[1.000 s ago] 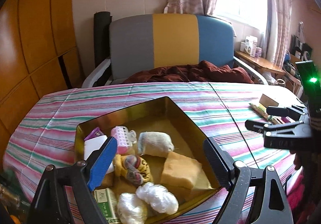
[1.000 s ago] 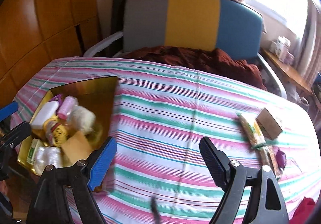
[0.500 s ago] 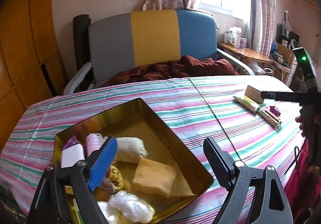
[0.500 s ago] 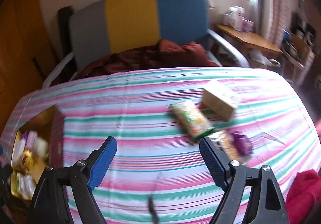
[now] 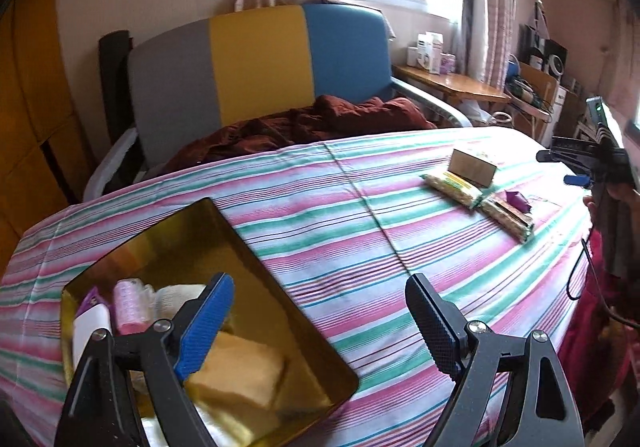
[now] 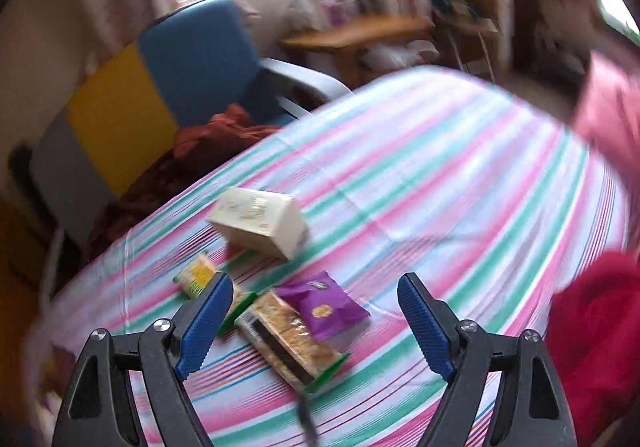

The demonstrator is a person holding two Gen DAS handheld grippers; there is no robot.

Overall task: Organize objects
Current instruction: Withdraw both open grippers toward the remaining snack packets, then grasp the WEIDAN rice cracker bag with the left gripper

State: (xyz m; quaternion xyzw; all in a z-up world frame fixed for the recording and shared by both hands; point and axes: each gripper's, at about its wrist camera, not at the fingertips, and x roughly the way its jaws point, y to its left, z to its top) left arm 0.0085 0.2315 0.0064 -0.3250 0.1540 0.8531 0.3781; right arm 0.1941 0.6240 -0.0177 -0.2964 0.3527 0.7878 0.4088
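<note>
Cracker packet (image 6: 290, 339) flat on striped cloth (image 6: 440, 175), long axis diagonal, upper-left to lower-right

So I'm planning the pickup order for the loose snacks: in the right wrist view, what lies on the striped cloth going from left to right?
Yellow-green snack packet → cream box → long cracker pack → purple packet, which lies partly on the cracker pack.

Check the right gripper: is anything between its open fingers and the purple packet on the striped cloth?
Nothing visible. The right gripper is open and empty, and the purple packet lies uncovered atop a cracker pack, box farther back.
</note>
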